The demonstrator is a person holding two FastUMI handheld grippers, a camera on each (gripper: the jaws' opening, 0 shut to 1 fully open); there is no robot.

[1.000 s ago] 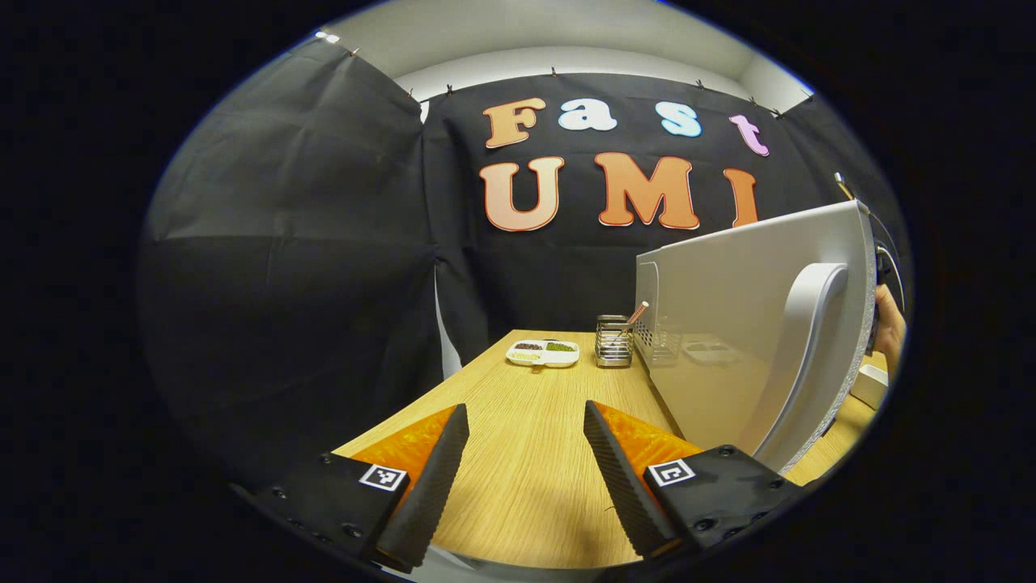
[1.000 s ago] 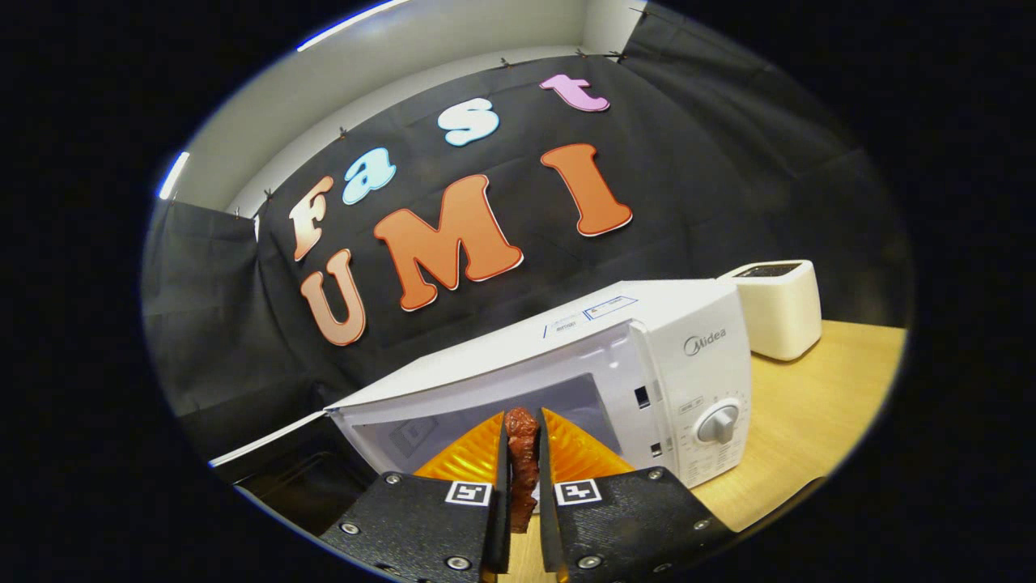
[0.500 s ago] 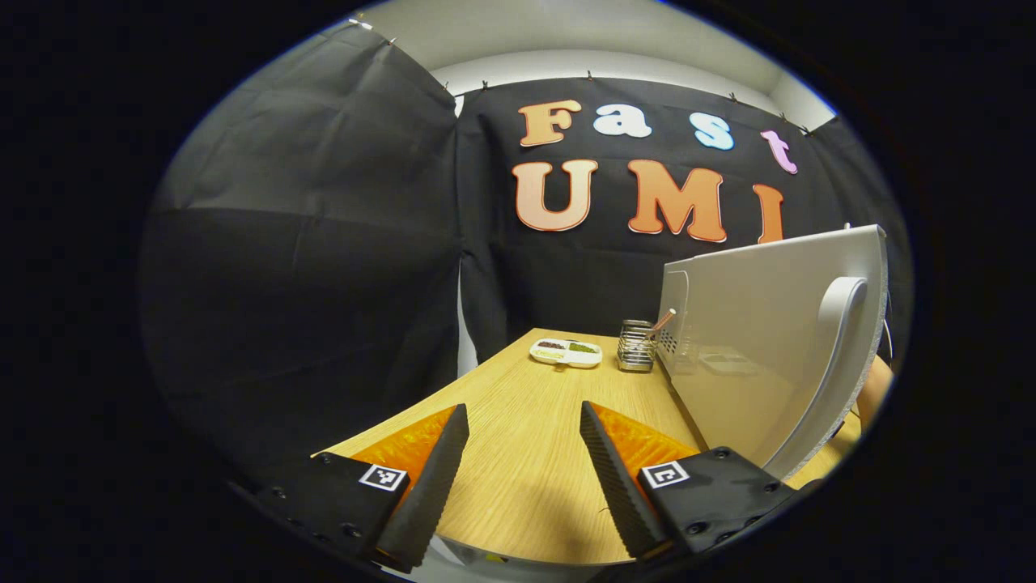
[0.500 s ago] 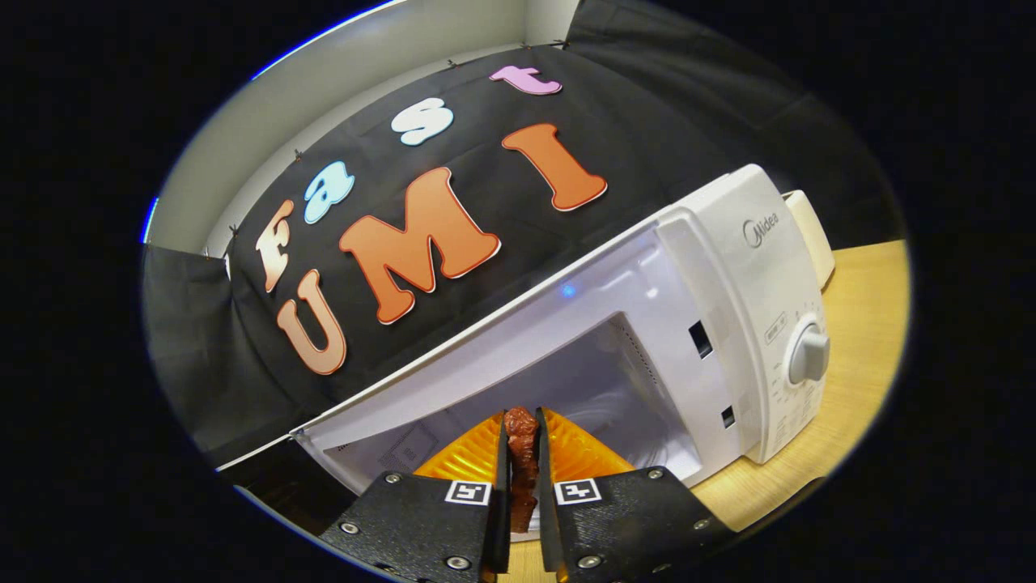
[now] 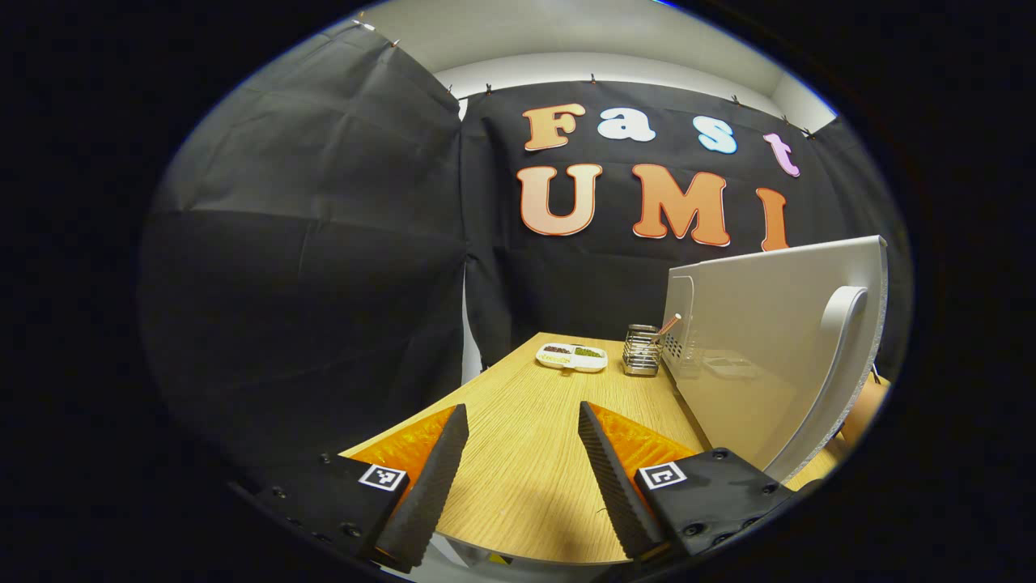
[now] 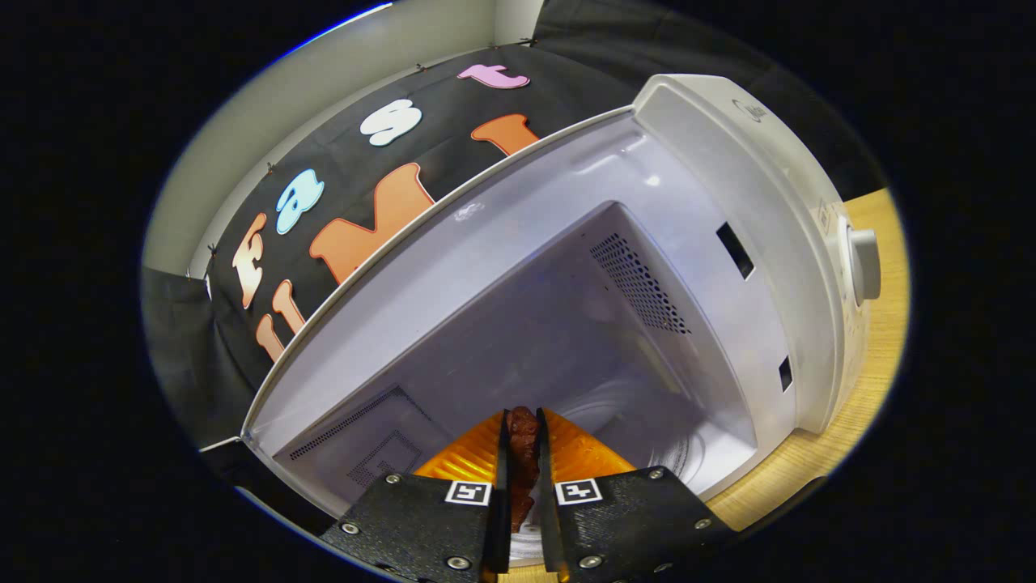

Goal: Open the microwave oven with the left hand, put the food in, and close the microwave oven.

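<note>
Step in hand: loading. The right gripper [image 6: 519, 453] is clamped on the dark reddish-brown piece of food [image 6: 522, 441] at the mouth of the white microwave oven [image 6: 647, 267] — door [image 5: 761, 340] open. Left gripper [image 5: 518, 461] spread wide, empty. Next: reach inward, lower, release.

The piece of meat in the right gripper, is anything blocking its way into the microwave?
Nothing visible does. The right gripper is shut on the meat right at the mouth of the microwave; its cavity gapes open ahead, and the door is swung wide.
</note>
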